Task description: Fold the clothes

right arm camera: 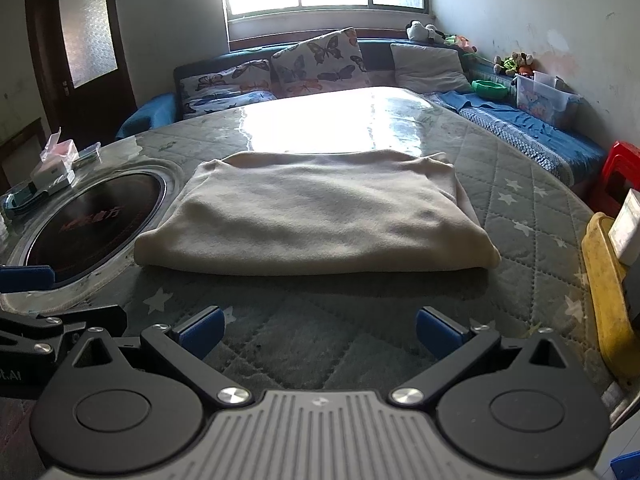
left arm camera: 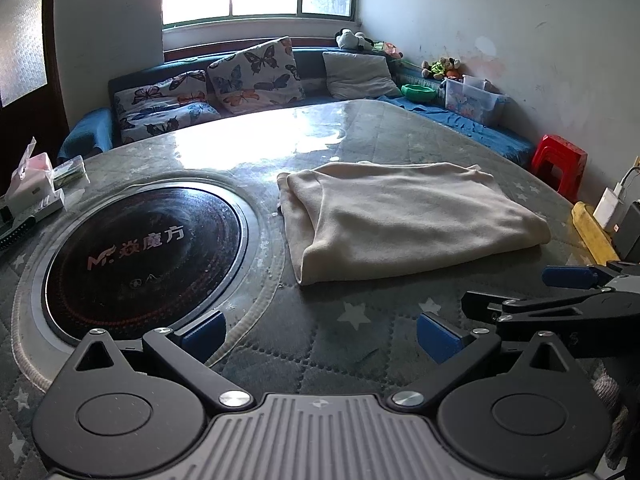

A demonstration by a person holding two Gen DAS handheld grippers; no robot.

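**Soft cream garment, folded, ahead of both open grippers**

I judge the cream garment (right arm camera: 316, 208) to be light, limp and fleecy: it will sag wherever it is unsupported and may drag on the quilted table cover (right arm camera: 520, 216) rather than slide. I would pinch it at a corner or along the rounded near fold, where the layers stack thick enough to bite.

It looks like a neat flat rectangle, several layers deep, with one edge peeking out on its far right; whether that is a sleeve I cannot tell.

It lies straight ahead of my right gripper (right arm camera: 318, 330), apart from the fingers. From my left gripper (left arm camera: 320, 332) it sits ahead and to the right. Both grippers stand wide and hold nothing. The induction cooktop (left arm camera: 144, 256) is ahead-left of the left gripper.
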